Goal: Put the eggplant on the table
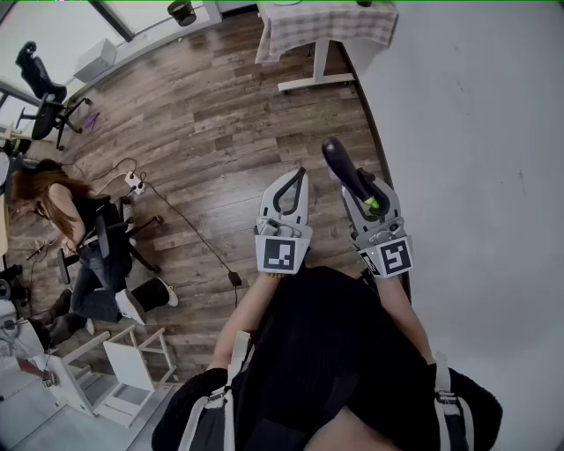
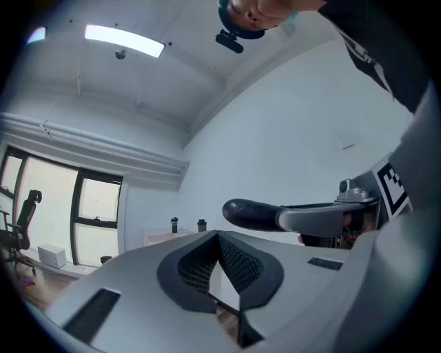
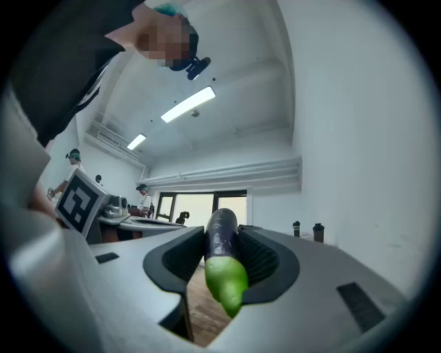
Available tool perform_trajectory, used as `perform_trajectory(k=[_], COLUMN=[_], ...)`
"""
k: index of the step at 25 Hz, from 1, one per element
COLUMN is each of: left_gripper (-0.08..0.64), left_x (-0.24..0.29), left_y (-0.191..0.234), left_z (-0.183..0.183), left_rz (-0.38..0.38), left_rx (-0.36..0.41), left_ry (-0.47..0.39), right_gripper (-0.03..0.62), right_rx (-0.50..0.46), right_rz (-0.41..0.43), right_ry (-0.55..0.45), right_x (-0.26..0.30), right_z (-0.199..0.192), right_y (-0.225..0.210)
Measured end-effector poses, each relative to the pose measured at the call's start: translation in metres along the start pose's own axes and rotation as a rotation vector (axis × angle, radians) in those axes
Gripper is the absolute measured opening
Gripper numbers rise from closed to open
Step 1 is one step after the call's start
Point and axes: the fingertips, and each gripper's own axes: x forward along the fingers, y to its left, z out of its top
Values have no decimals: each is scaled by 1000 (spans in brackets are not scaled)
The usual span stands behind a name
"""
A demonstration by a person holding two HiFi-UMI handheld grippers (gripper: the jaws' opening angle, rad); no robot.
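Eggplant [image 3: 222, 238]: pinched lengthwise in the right gripper [image 1: 366, 195], black pads pressing on both flanks. Shows green stem end nearest the camera in the right gripper view, dark purple body running forward past the jaw tips. Hangs in the air above the wooden floor [image 1: 211, 123], close beside the white wall [image 1: 476, 132]. Lies about level, well apart from the checkered-cloth table [image 1: 326, 26] at the far end of the room.

Left gripper [image 1: 289, 181]: jaws pressed together at the tips, nothing between, held level just beside the right one. Two dark bottles [image 2: 174, 224] on a distant tabletop in the left gripper view. Seated person [image 1: 62, 207] far left, office chair [image 1: 40, 79] beyond.
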Motion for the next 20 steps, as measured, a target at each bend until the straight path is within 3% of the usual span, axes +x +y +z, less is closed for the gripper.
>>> perform_trajectory(k=[8,20], left_gripper=[-11,-11], left_x=[56,132], left_y=[91,166], left_z=[5,-20], left_rz=[-39,-6], left_rx=[-13,6], left_ry=[11,6], right_gripper=[161,161], right_rx=[2,-1], right_rz=[-37,-31], right_ry=[-24,-32], right_x=[102,204], right_z=[12,-13], right_y=[-26,-80])
